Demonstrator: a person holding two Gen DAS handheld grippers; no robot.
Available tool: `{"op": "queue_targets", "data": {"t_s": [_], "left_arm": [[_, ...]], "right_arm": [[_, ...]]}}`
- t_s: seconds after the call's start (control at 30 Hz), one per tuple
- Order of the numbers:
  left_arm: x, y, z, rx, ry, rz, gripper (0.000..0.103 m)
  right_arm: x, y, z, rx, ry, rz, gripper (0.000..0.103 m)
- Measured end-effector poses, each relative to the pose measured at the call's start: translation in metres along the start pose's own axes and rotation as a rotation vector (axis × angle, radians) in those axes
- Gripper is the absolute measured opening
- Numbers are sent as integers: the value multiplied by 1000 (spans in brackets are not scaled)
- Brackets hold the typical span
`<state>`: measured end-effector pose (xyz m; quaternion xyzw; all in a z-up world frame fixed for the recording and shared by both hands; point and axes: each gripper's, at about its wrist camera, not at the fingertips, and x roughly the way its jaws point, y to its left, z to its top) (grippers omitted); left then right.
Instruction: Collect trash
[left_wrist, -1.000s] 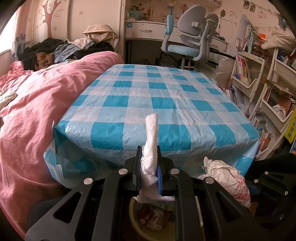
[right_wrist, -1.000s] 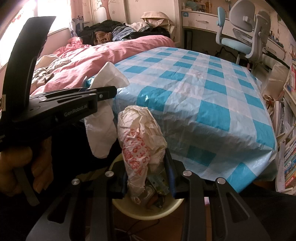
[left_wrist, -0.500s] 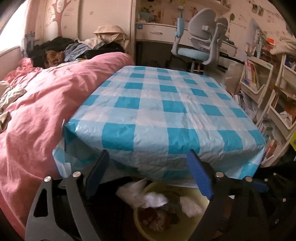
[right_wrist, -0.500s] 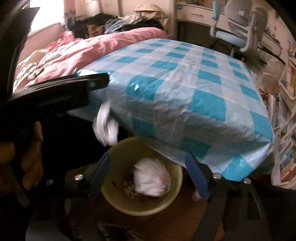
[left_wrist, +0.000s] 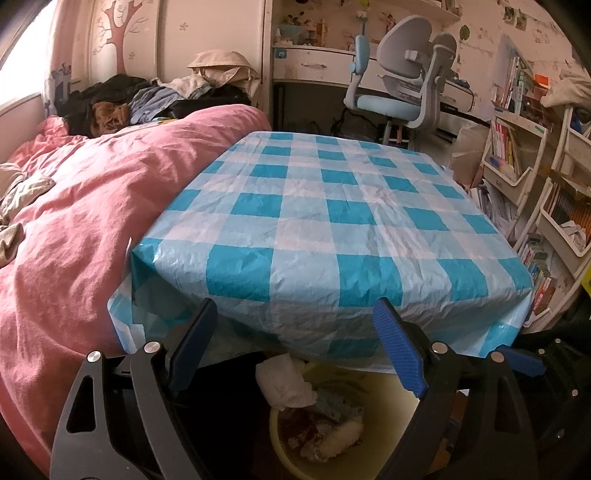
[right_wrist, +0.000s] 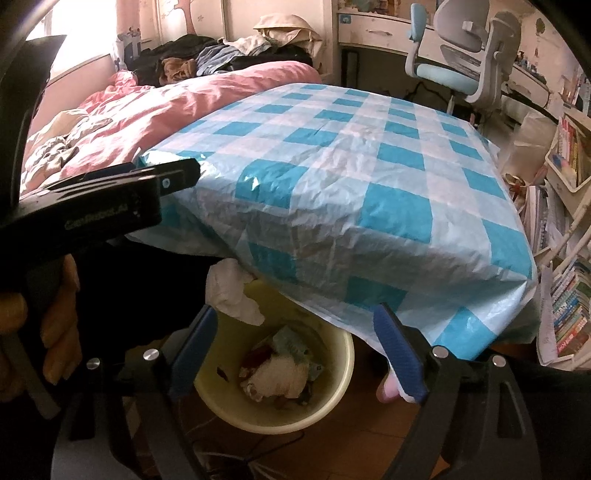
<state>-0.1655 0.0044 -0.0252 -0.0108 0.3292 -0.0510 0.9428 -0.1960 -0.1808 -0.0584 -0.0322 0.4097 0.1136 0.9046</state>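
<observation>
Your left gripper (left_wrist: 295, 347) hangs with its blue pads spread wide and nothing between them, and your right gripper (right_wrist: 295, 347) is spread just the same, empty. Both sit low at the near edge of the table (left_wrist: 332, 206), whose blue-and-white checked cloth overhangs and shades the yellow bin (right_wrist: 332, 369) on the wooden floor below. A crumpled white tissue (left_wrist: 284, 380) rests on the bin's near-left rim, half over the edge, touching the cloth's hanging hem in the right wrist view. Inside the bin lies a white wad (right_wrist: 277, 376) among wrappers. From your right wrist camera the left gripper's black body (right_wrist: 110, 206) crosses the left side, hiding the table's near-left corner. To your left, the pink duvet (left_wrist: 92, 221) presses against the table. Beyond the table stand a grey-and-blue desk chair (left_wrist: 402, 85) and a desk (left_wrist: 314, 62); bookshelves (left_wrist: 517, 155) crowd the right side.
</observation>
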Motion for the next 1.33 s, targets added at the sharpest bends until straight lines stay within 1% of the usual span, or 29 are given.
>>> {"op": "queue_targets", "data": {"t_s": [0.03,0.1,0.13,0.23,0.33,0.4,0.47,0.5,0.6,0.67,0.7,0.73,0.8,0.97,1.03,1.17,1.33], "left_arm": [[3,-7,8,1,-3,-1,83],[-3,-1,9,-1,-20,0,83],[-4,-5,16,-2,-27,1,85],[-16,0,22,-10,-44,19,91],[-29,-1,29,-17,-51,18,95],[-42,5,29,-27,-61,24,95],[-45,-4,37,-38,-66,18,96],[-53,0,37,-49,-68,16,96],[-66,-7,45,-57,-76,-13,96],[-77,-10,47,-52,-101,-27,96],[-87,-11,46,-48,-130,-34,96],[-91,-15,47,-33,-144,-29,96],[-105,-26,47,31,-192,15,96],[-128,-43,49,90,-244,47,96],[-135,-45,51,87,-247,57,96],[-141,-48,54,82,-219,61,96],[-146,-52,54,90,-212,54,96]], "right_arm": [[-1,0,0,1,-7,-5,83],[-5,-1,1,1,-26,-18,84],[-6,-1,1,0,-34,-24,84],[-13,-2,3,-2,-71,-55,86],[-27,-3,5,-1,-134,-100,89],[-38,-4,5,3,-178,-122,90],[-47,-5,4,5,-211,-130,91],[-54,-5,2,6,-235,-129,91],[-66,-6,1,5,-266,-126,92],[-72,-7,-2,6,-281,-121,92],[-73,-7,-2,7,-284,-120,92],[-75,-8,-2,11,-286,-118,93],[-76,-9,-2,18,-290,-118,93],[-86,-10,-5,31,-316,-118,93],[-88,-10,-8,35,-325,-119,93],[-94,-12,-10,44,-341,-124,94],[-97,-13,-12,51,-350,-128,95]]}}
